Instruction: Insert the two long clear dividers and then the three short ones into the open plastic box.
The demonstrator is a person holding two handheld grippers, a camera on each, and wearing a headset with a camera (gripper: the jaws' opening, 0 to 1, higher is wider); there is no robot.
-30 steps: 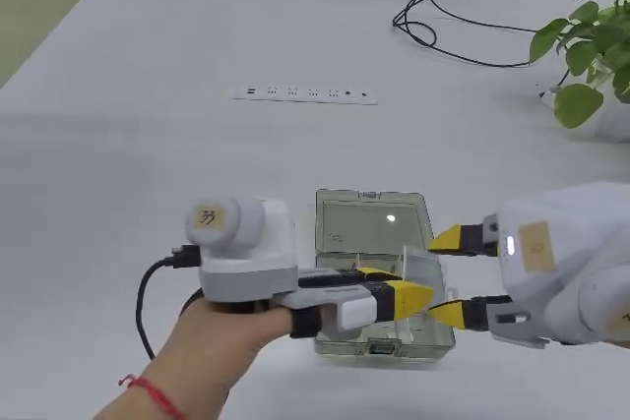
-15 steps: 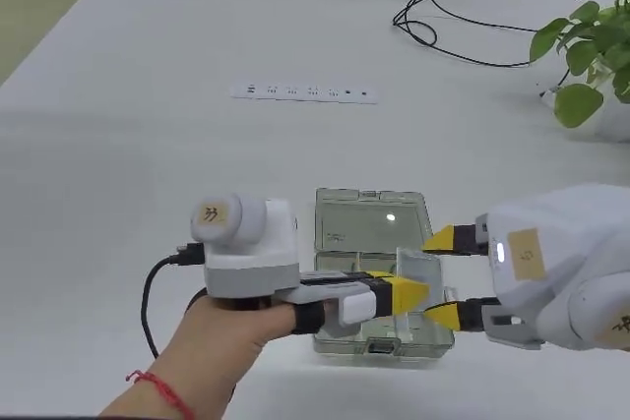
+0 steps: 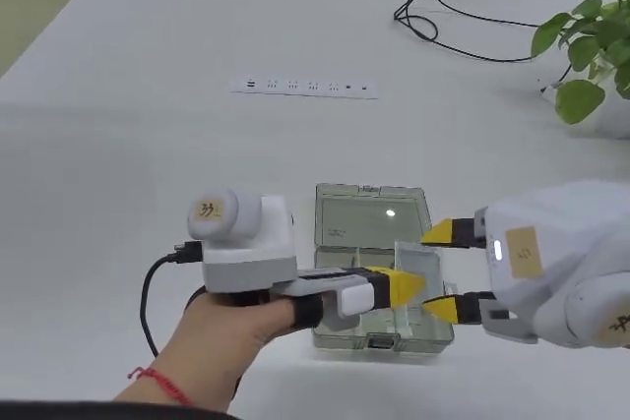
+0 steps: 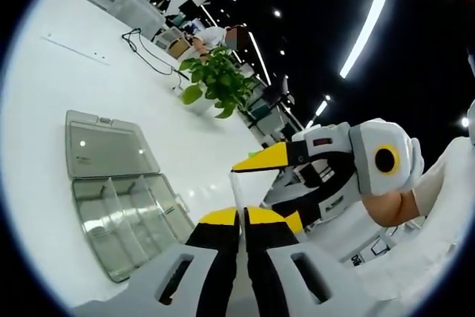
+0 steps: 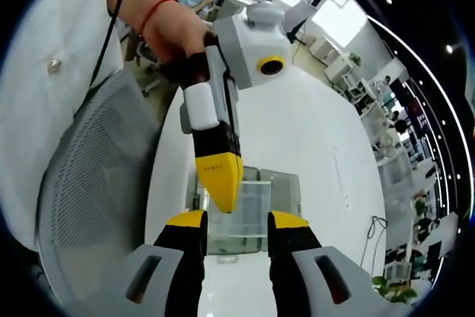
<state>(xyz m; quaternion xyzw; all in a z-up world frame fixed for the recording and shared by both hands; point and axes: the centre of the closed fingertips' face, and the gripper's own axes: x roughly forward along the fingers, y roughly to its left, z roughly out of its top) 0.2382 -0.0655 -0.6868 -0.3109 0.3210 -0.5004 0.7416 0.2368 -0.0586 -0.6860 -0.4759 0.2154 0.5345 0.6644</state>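
Clear divider (image 3: 417, 261) | pinched on edge in my left gripper's (image 3: 404, 286) closed jaws, above the plastic box (image 3: 413, 343); right gripper's (image 3: 433, 272) jaws spread, flanking its free end.

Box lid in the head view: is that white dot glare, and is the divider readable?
Head view: likely lamp glare on the box lid; the clear divider in the left gripper looks faint. Left gripper view: same glint; divider is a thin line.
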